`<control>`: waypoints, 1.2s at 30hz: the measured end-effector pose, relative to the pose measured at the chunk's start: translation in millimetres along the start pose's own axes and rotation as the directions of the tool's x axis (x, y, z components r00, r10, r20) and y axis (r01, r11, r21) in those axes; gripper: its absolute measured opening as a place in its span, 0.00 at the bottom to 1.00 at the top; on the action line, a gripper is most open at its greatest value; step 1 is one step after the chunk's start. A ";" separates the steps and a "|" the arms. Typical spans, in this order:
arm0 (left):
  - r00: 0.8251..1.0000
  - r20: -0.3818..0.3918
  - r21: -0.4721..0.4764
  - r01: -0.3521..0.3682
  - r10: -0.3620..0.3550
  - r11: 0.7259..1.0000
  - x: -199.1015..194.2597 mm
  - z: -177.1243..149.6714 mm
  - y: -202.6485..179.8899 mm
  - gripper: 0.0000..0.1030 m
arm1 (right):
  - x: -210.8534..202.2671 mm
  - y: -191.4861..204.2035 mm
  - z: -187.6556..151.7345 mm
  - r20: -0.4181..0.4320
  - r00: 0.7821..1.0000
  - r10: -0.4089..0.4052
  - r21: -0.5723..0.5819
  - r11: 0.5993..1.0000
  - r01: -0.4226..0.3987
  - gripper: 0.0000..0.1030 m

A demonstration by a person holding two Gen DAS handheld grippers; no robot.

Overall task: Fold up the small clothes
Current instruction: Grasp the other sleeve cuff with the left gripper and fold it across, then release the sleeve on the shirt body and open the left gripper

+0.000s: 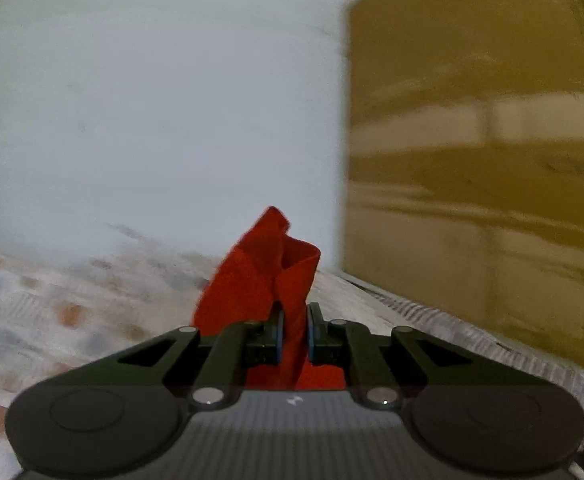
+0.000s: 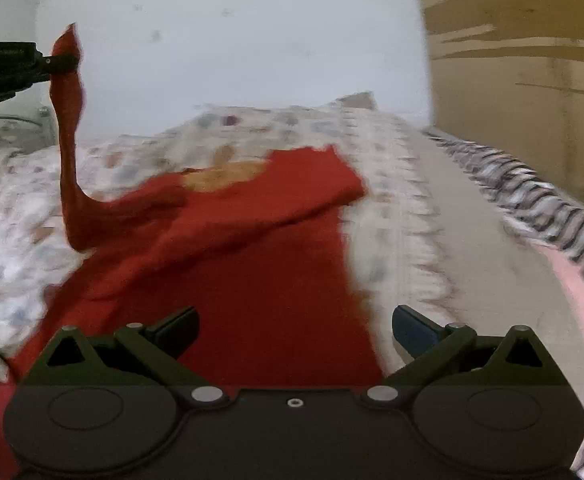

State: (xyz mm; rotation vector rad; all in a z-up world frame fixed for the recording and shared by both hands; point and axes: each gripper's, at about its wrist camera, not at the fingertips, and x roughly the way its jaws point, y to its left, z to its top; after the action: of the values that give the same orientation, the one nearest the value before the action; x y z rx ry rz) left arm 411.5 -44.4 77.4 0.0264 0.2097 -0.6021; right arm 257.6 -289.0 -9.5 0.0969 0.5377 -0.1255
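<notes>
Pale plaster wall (image 2: pixel 228 40) and a tall yellow-brown wooden cupboard (image 2: pixel 532 80) stand behind a bed covered by a flowered bedspread (image 2: pixel 404 216); both views are blurred. No readable writing shows anywhere; the only mark is a small white logo (image 1: pixel 293 400) on the body of the left gripper, too small to make out.

Left gripper (image 1: pixel 294 334) points roughly level over the bed, its fingers (image 1: pixel 279 334) clamped together on a bunched strip of the red garment (image 2: pixel 260 280), which stands up in a crumpled peak ahead of them. In the right wrist view this gripper (image 2: pixel 66 62) reaches in from the left edge, raised above the bed, and a stretched sleeve-like length of the red cloth hangs from it down to the rest of the piece.

Right gripper (image 2: pixel 294 330) tilts down over the garment, its fingers (image 2: pixel 412 332) spread wide apart with nothing pressed between them. The red garment lies spread on the bedspread directly below and ahead of it, with a yellowish patch (image 2: pixel 224 176) near its far edge.
</notes>
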 end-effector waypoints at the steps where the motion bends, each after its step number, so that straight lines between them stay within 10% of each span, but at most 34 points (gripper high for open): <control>1: 0.999 -0.035 0.007 0.042 -0.041 0.999 10.8 -10.8 -15.3 0.11 | -2.0 -8.2 -1.3 -0.001 1.000 -0.023 0.006 1.000 0.023 0.99; 11: 0.914 -0.374 -0.105 0.127 -0.157 0.986 66.6 -107.3 -41.4 0.19 | -18.2 -66.2 -23.2 -0.032 0.984 -0.174 0.077 0.981 0.176 0.99; 16: 0.927 -0.353 -0.067 0.113 -0.130 0.991 38.5 -109.0 -48.8 0.78 | -10.7 -66.9 -23.2 -0.034 0.984 -0.176 0.091 0.980 0.179 0.99; 19: 0.934 -0.343 -0.036 0.095 -0.102 0.995 19.7 -99.7 -53.1 0.83 | -7.8 -62.0 -17.6 -0.012 0.987 -0.163 0.095 0.982 0.163 0.99; 26: 0.913 -0.387 0.008 -0.133 0.126 0.991 -10.1 -101.0 -20.6 0.95 | 4.8 -41.7 -1.6 0.015 0.994 -0.105 0.062 0.993 0.104 0.99; 36: 0.775 -0.386 0.168 -0.476 0.501 0.864 13.1 -124.2 71.6 0.94 | 58.2 10.5 33.1 -0.050 0.999 0.017 -0.107 0.994 -0.023 1.00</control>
State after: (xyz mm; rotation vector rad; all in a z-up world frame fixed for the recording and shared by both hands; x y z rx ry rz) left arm 439.1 17.9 -49.4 0.2661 0.5845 -0.0666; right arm 325.4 -288.2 -10.6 -0.0001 0.5911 -0.0746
